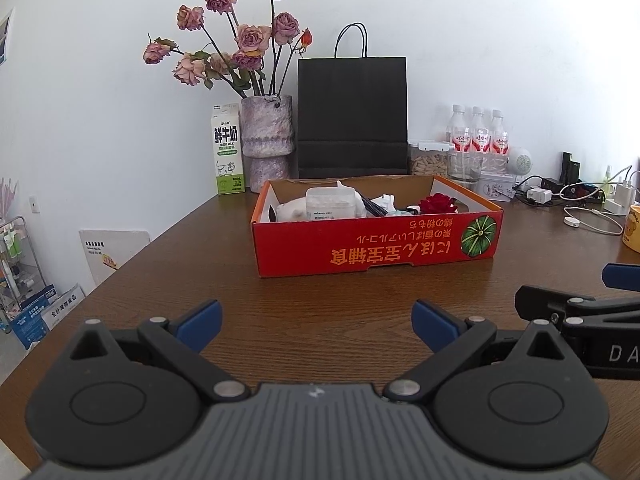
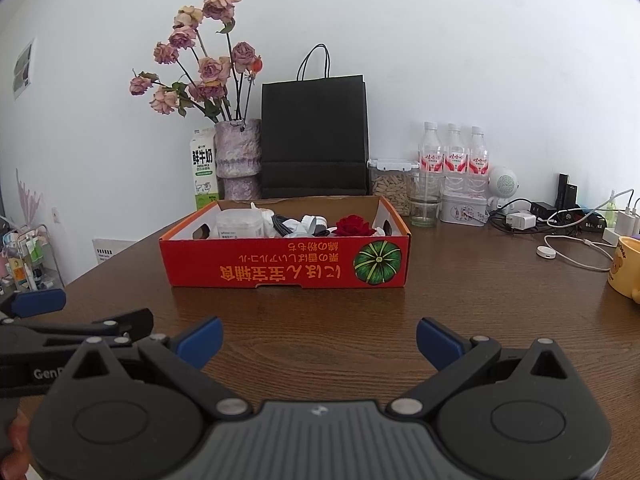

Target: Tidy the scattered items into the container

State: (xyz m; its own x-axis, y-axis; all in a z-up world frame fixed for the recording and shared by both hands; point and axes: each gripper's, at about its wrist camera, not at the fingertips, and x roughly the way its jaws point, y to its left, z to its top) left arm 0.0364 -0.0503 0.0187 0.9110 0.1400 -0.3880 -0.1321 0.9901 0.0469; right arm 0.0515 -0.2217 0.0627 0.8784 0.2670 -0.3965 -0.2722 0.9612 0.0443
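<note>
So, both tools are pulled back to the near edge of the dark wood-grain tabletop (image 1: pixel 328 312), side by side and aimed at the shallow red cardboard box (image 1: pixel 376 244) w/ orange lettering and a green pumpkin print. Left tool (image 1: pixel 316 326) has its blue-tipped jaws spread wide w/ nothing between them, and the right tool (image 2: pixel 319 343) is the same, wide apart and empty.

The box sits mid-table, well apart from both. Inside it: a white round plastic tub (image 1: pixel 331 204), a dark red fabric rose (image 1: pixel 438 203), a braided black cable (image 1: pixel 374 206) and some crumpled white bits I can't ID. The wood between tools and box is bare, so imo the scattered stuff is already in and the tidy looks basically done. Parking back here w/ jaws open reads like a rest pose.

Stuff along the wall (black paper carrier bag (image 1: pixel 352 120), speckled pink vase of dried roses (image 1: pixel 267 140), white-green milk carton (image 1: pixel 227 150), three clear bottles w/ red labels (image 1: pixel 478 136), white chargers and cables (image 2: pixel 568 236)) prob isn't part of the job, but can't be sure.
</note>
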